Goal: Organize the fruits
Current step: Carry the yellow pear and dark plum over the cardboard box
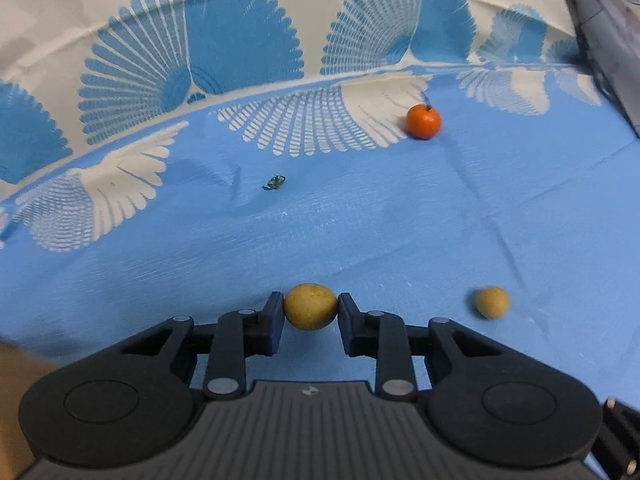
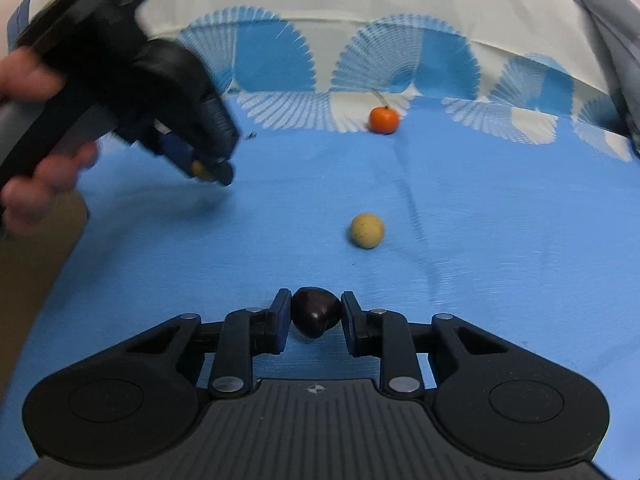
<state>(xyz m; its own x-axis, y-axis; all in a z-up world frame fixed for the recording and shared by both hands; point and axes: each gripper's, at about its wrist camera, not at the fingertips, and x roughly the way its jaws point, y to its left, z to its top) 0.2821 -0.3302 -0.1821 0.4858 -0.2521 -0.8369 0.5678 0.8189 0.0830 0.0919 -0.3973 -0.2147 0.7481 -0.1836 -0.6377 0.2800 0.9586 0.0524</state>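
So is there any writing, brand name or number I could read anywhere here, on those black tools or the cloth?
None: no word or number is readable.
Left gripper: only a small pale emblem on its ribbed plate, no letters.
Right gripper: only a small compass-like mark, no letters.
Tablecloth: only fan patterns.

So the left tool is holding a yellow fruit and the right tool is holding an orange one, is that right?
Not quite. The left tool does grip a yellow fruit, but the right tool holds a dark purple fruit, as the right wrist view shows. The orange fruit lies untouched on the blue cloth farther away.
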